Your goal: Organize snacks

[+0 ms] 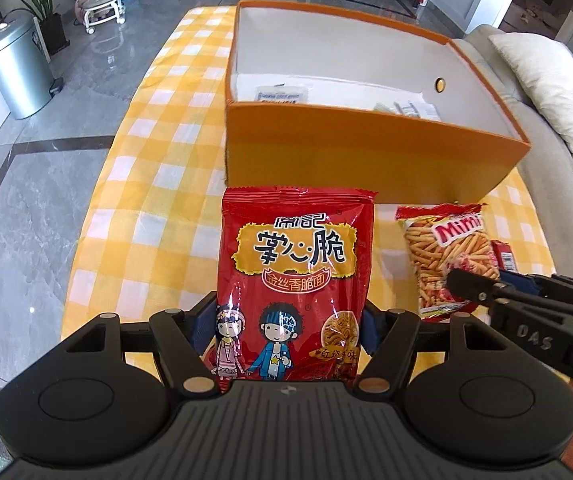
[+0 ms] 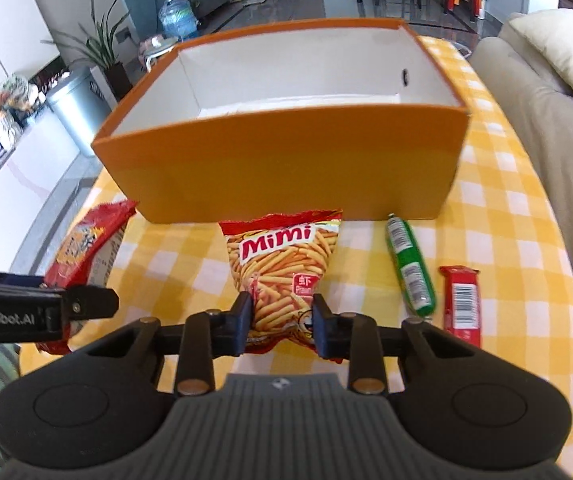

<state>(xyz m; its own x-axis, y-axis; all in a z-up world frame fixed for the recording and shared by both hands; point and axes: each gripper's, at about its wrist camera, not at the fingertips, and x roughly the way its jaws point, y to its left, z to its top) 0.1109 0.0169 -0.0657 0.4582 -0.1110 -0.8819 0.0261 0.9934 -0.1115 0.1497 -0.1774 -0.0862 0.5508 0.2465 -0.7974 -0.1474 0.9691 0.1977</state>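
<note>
The open box stands on the table, with flat packets lying on its floor. Just before its near wall the noodle bag lies to the left and the Mimi bag in the middle, each between the fingers of a gripper. Right of the Mimi bag lies the sausage stick, and right of that the wrapped bar, near the sofa beside the table.

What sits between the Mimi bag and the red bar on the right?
A green tube-shaped snack lies between the Mimi bag and the red bar on the checked cloth, touching neither. The right wrist view shows it.
</note>
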